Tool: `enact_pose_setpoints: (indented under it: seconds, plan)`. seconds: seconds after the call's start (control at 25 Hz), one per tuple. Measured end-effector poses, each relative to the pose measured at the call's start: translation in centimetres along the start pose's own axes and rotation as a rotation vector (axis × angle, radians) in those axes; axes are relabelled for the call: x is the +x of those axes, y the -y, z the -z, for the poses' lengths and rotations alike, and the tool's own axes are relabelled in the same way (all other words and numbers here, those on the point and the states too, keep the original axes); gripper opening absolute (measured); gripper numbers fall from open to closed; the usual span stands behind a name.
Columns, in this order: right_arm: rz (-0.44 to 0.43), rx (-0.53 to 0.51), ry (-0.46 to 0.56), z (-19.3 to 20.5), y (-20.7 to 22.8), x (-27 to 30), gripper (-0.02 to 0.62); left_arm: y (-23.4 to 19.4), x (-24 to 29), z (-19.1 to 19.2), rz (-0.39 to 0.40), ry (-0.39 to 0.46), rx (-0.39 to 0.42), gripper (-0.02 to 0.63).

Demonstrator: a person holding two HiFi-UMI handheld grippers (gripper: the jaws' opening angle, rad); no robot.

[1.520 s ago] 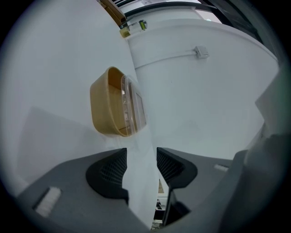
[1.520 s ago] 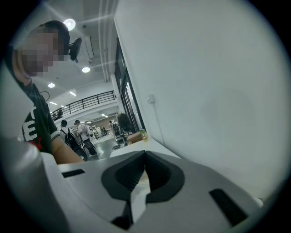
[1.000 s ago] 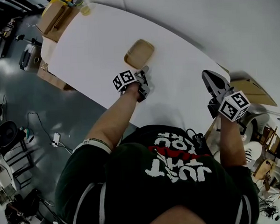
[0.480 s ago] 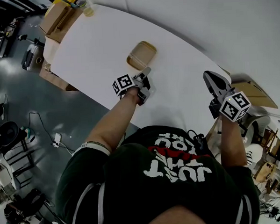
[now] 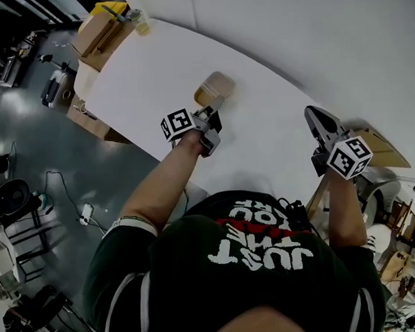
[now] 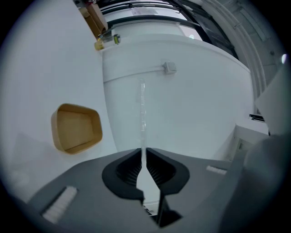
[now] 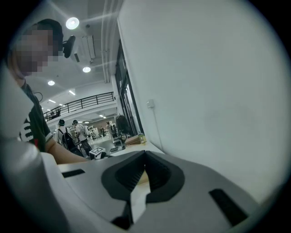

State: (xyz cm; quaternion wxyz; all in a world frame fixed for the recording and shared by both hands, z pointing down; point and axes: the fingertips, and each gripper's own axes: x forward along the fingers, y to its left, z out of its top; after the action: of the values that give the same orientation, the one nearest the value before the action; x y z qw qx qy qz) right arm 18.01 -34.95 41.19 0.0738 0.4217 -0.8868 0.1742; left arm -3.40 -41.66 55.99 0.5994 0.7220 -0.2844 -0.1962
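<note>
An open tan container (image 6: pixel 76 127) sits on the white table (image 5: pixel 147 75), to the left of my left gripper (image 6: pixel 142 152). That gripper is shut on a thin clear lid (image 6: pixel 142 107), seen edge-on and standing up from between the jaws. In the head view the left gripper (image 5: pixel 215 114) hovers just in front of the container (image 5: pixel 216 85). My right gripper (image 5: pixel 317 116) is held off the table's right end, near the white wall. Its jaws (image 7: pixel 145 157) are shut with nothing between them.
A cardboard box (image 5: pixel 100 32) and a small jar (image 5: pixel 141 21) stand at the table's far left end. A wall socket with a cable (image 6: pixel 169 67) is on the white wall behind. A tan board (image 5: pixel 381 146) lies at the right. People (image 7: pixel 77 134) stand far off.
My left gripper has shut on the clear lid and taken it off the tan container, which now lies open. The right gripper has hardly moved.
</note>
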Motion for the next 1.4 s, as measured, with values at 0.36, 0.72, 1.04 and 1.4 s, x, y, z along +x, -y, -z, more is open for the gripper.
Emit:
enact_pose_setpoints:
  seconds: [0.36,0.72,1.04,1.4]
  plan:
    - [0.050,-0.038,0.075,-4.3,-0.6,-2.3,0.006,9.5,-3.5,-3.2,0.058,0.009,0.172,0.039]
    - [0.062,-0.089,0.156,-9.6,-2.1,-4.0,0.006,18.4,-6.3,-5.8,0.106,0.021,0.350,0.039]
    - [0.064,-0.169,0.216,-14.7,-4.3,-5.1,0.006,23.6,-8.4,-6.8,0.125,0.064,0.458,0.038]
    - [0.066,-0.190,0.237,-16.2,-5.2,-5.9,0.006,26.5,-9.9,-7.1,0.126,0.097,0.568,0.038]
